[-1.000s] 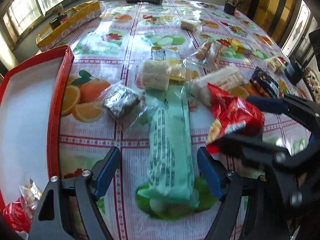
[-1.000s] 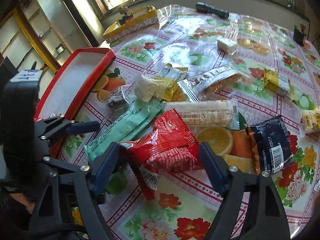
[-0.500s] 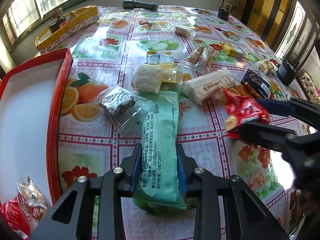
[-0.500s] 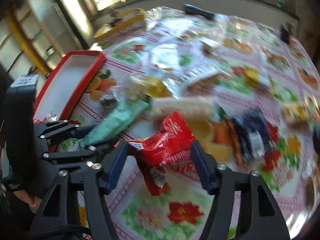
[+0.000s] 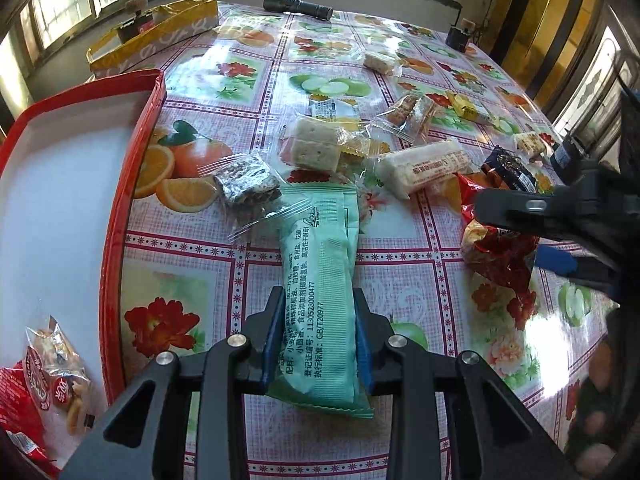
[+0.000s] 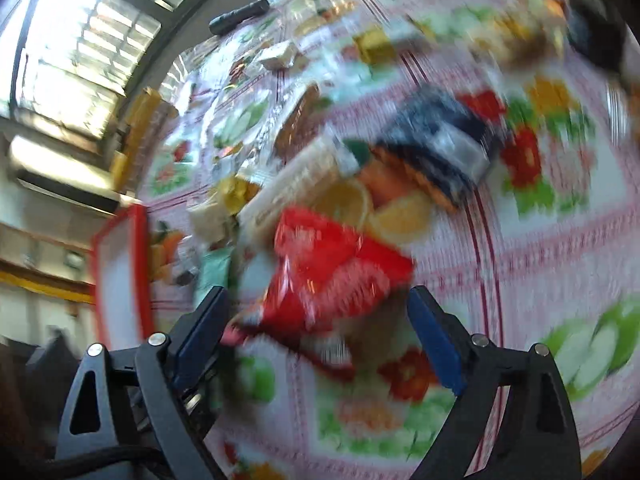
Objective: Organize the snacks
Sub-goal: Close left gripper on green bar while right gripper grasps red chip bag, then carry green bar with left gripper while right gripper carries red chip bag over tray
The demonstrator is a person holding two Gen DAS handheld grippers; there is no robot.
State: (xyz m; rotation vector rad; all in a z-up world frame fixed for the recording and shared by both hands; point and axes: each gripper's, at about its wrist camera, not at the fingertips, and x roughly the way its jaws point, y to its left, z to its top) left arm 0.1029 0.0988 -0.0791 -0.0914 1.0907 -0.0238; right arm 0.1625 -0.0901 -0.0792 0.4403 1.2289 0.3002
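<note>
With my left gripper (image 5: 318,340) pinching the one green packet (image 5: 320,280) flat on the desk (image 5: 400,272), my right gripper (image 6: 316,320) has just been spreading; one red packet (image 6: 332,272) sits between its pads, contact blurred. Beyond: about nine loose snacks. One red tray (image 5: 120,200) holds two packets; one yellow box (image 5: 160,36) beyond.

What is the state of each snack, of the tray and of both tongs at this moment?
Left tongs: shut on the green packet.
Green packet: sealed, gripped at its near end.
Right tongs: open, jaws just widened, red packet between them, not pressed.
Red packet: crumpled, blurred.
Red tray: mostly bare, some packets in its near corner.
Dark packet: sealed, flat on the table.
Flashlight: lying on its side.
</note>
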